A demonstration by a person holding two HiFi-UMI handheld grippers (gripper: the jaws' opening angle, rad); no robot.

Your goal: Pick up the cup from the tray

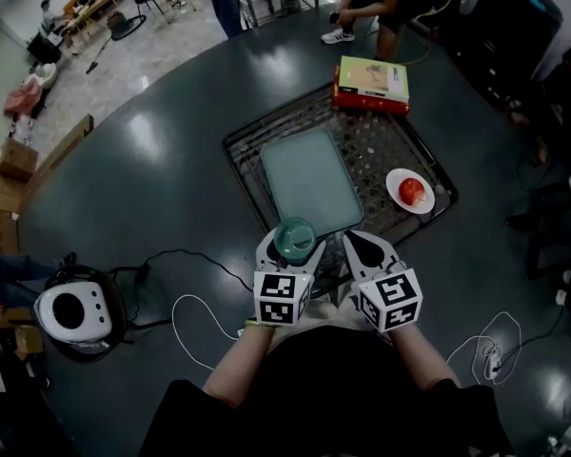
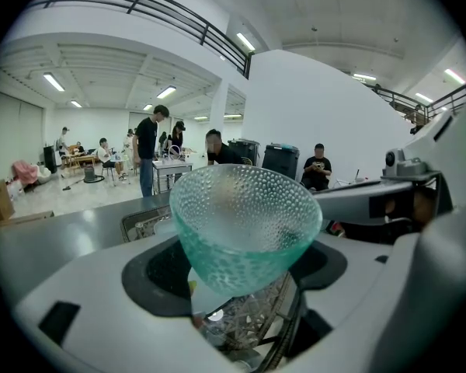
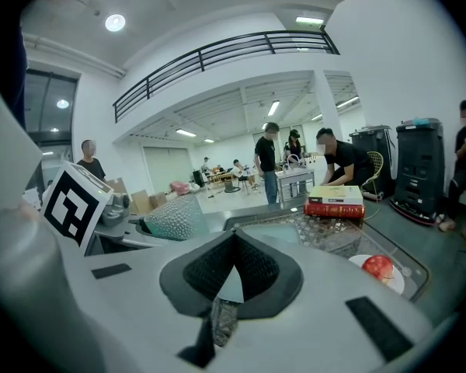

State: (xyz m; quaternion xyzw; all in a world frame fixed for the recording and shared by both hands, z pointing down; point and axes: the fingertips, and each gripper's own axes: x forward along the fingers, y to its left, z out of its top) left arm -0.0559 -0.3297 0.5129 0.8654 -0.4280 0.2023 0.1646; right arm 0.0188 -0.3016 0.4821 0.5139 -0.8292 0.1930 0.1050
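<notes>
The cup (image 1: 294, 235) is a teal, dimpled glass cup that flares toward its rim. My left gripper (image 1: 293, 245) is shut on it, over the near edge of the pale green tray (image 1: 309, 181). In the left gripper view the cup (image 2: 245, 225) stands upright between the two dark pads (image 2: 151, 269), with wire mesh showing below it. My right gripper (image 1: 366, 251) is just right of the cup, shut with nothing in it. In the right gripper view its jaws (image 3: 233, 269) meet, and the cup (image 3: 173, 218) shows to the left.
The tray lies in a black wire rack (image 1: 246, 150) on a dark round table. Stacked books (image 1: 372, 84) rest at the rack's far corner, a white plate with a red apple (image 1: 411, 190) at its right. A white device (image 1: 71, 309) and cables lie near left. People stand beyond.
</notes>
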